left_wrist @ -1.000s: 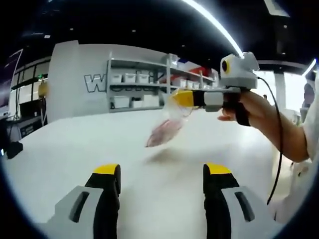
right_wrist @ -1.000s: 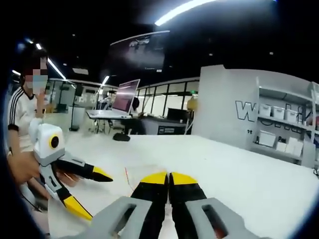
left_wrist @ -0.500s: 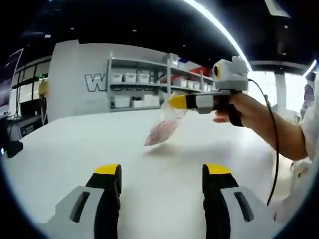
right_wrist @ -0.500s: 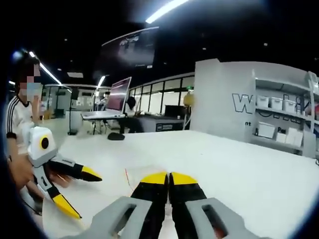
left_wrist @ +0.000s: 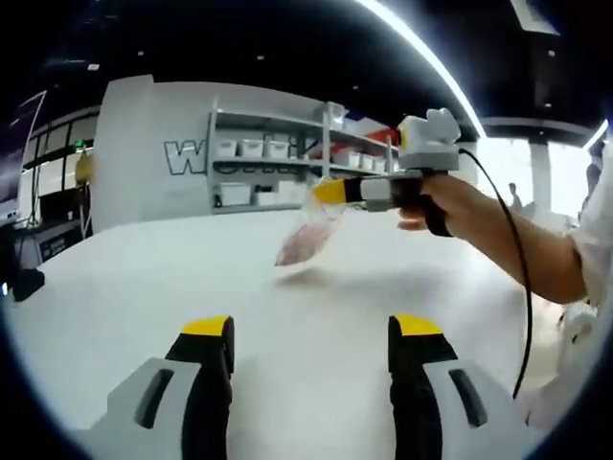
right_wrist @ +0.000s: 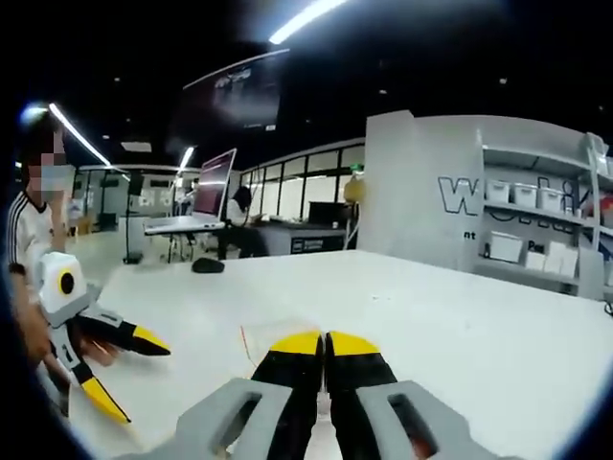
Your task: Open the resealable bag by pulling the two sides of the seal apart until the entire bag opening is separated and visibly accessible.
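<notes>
**Mia:** What is going on with the bag (left_wrist: 305,240)?

**Sam:** The right gripper (left_wrist: 324,192) is pinching the bag near its top edge and holding it up. In the left gripper view the bag is hanging at about twelve o'clock, with its low end just over the white table (left_wrist: 144,278), or maybe touching it. Something pink is sitting inside the bag.

**Mia:** And the left gripper (left_wrist: 308,331)?

**Sam:** Its two tongs are standing wide apart and holding nothing. It is waiting well away from the bag. In the right gripper view you can see it at nine o'clock, jaws spread too.

**Mia:** So is the bag getting opened?

**Sam:** I think the job is just starting. Only one side is being held. The left gripper needs to grab the other side, and then both need to pull until the whole top is open.

**Mia:** Is the seal shut now?

**Sam:** I cannot tell. The bag is see-through, small and blurry. In the right gripper view the yellow tips (right_wrist: 324,343) are pressing together, and only a thin clear edge of the bag is peeking out at eleven o'clock from them.
</notes>
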`<control>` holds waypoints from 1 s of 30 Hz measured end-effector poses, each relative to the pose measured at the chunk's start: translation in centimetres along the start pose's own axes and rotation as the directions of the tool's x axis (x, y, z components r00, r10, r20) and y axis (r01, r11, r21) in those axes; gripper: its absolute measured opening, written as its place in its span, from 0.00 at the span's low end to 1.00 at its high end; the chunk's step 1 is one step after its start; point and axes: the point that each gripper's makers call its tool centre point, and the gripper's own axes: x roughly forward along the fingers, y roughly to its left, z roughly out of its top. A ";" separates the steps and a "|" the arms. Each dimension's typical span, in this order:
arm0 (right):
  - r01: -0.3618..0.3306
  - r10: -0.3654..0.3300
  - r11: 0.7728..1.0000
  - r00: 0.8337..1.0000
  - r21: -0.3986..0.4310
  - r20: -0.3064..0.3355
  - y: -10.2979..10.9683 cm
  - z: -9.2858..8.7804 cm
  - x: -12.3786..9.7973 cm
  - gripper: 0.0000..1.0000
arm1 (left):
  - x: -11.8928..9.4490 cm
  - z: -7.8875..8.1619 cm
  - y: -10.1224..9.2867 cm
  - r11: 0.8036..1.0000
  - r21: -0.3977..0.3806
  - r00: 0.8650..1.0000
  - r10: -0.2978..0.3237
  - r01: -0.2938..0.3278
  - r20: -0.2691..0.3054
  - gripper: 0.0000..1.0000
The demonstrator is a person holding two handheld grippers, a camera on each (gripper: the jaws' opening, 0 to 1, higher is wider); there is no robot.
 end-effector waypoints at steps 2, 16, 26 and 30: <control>0.003 -0.003 1.000 1.000 0.001 -0.003 -0.3 0.0 0.2 0.00 | 0.0 0.0 0.1 1.000 -0.001 1.000 -0.001 0.001 0.000 0.65; 0.036 -0.036 0.999 0.999 0.019 -0.016 -3.7 0.2 2.1 0.00 | 0.2 0.1 1.0 1.000 -0.009 1.000 0.002 -0.002 -0.002 0.65; 0.046 -0.045 0.999 0.999 0.025 -0.020 -4.5 0.0 2.8 0.00 | 0.3 0.0 0.8 1.000 -0.003 1.000 0.000 0.000 -0.008 0.65; 0.045 -0.044 0.999 0.999 0.028 -0.019 -4.6 0.1 2.9 0.00 | 0.3 0.0 0.8 1.000 -0.002 1.000 0.000 0.000 -0.010 0.65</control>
